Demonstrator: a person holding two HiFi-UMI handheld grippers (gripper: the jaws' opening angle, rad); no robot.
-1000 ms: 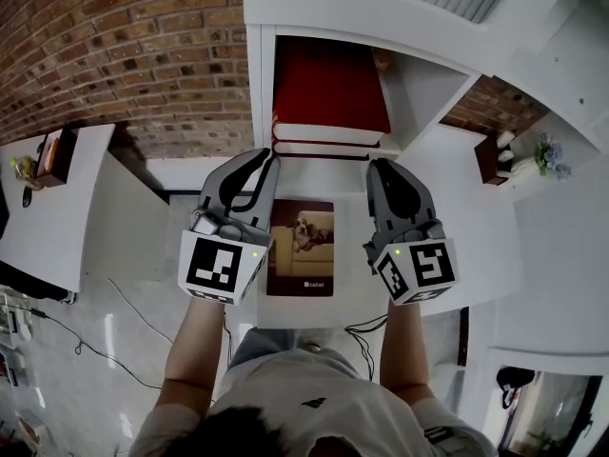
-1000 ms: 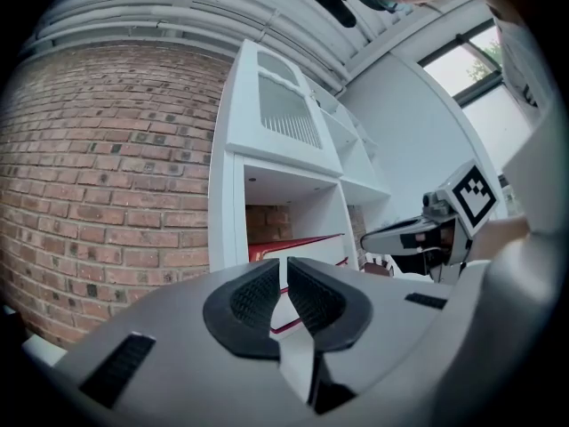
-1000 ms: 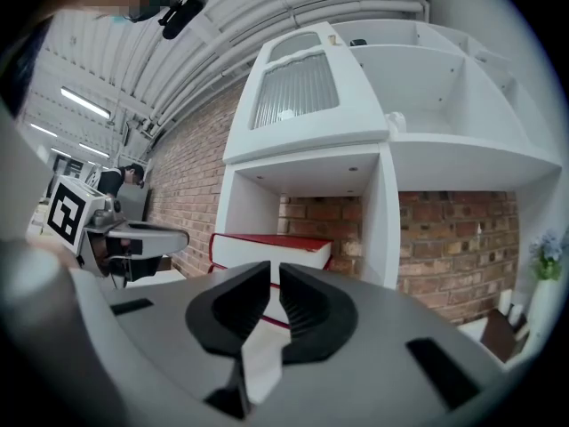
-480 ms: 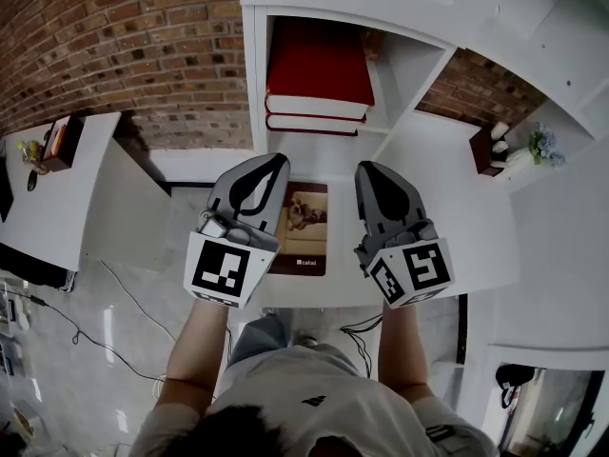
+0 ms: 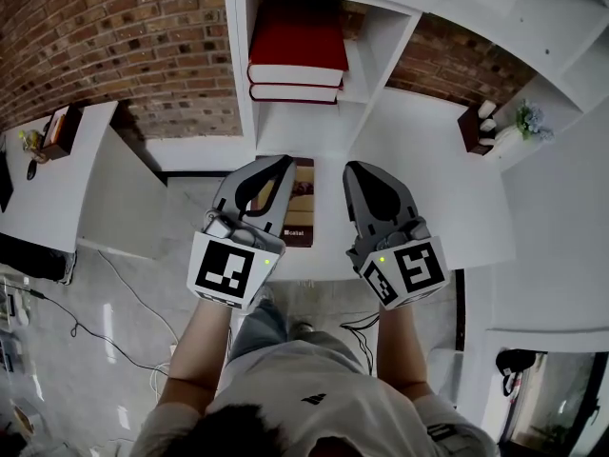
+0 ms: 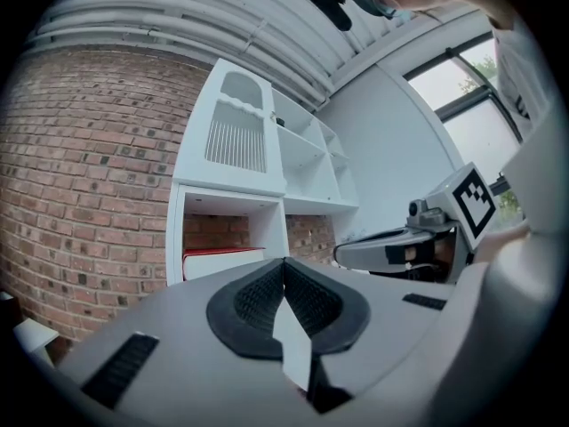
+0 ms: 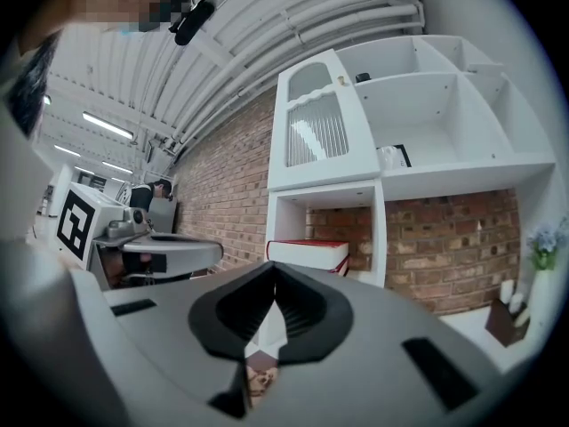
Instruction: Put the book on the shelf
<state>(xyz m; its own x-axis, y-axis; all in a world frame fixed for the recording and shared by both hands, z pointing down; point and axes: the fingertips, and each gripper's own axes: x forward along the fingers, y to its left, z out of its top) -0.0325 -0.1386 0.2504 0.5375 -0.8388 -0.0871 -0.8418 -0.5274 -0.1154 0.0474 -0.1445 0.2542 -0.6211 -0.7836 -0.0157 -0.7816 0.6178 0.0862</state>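
The book (image 5: pixel 300 209), dark brown with a dog picture on its cover, lies flat on the white desk (image 5: pixel 419 160) in front of the shelf. My left gripper (image 5: pixel 284 162) hovers over its left side and hides part of it. My right gripper (image 5: pixel 349 168) hangs just right of the book. Both are shut with nothing between the pads; in the left gripper view the pads meet at the left gripper (image 6: pixel 284 262), in the right gripper view at the right gripper (image 7: pixel 273 265). A sliver of the book (image 7: pixel 259 380) shows below the right jaws. Two red books (image 5: pixel 296 55) lie stacked in the shelf cubby (image 5: pixel 238 74).
The white shelf unit rises against a brick wall (image 5: pixel 124 46), with more compartments (image 7: pixel 427 123) higher up. A brown box (image 5: pixel 471 128) and a small plant (image 5: pixel 526 120) stand at the desk's right end. A side table (image 5: pixel 48 198) stands to the left; cables (image 5: pixel 105 336) trail on the floor.
Both grippers' jaws have closed. The two grippers have drawn closer together above the book, the left one now covering more of it. The shelf has slid upward in the head view.
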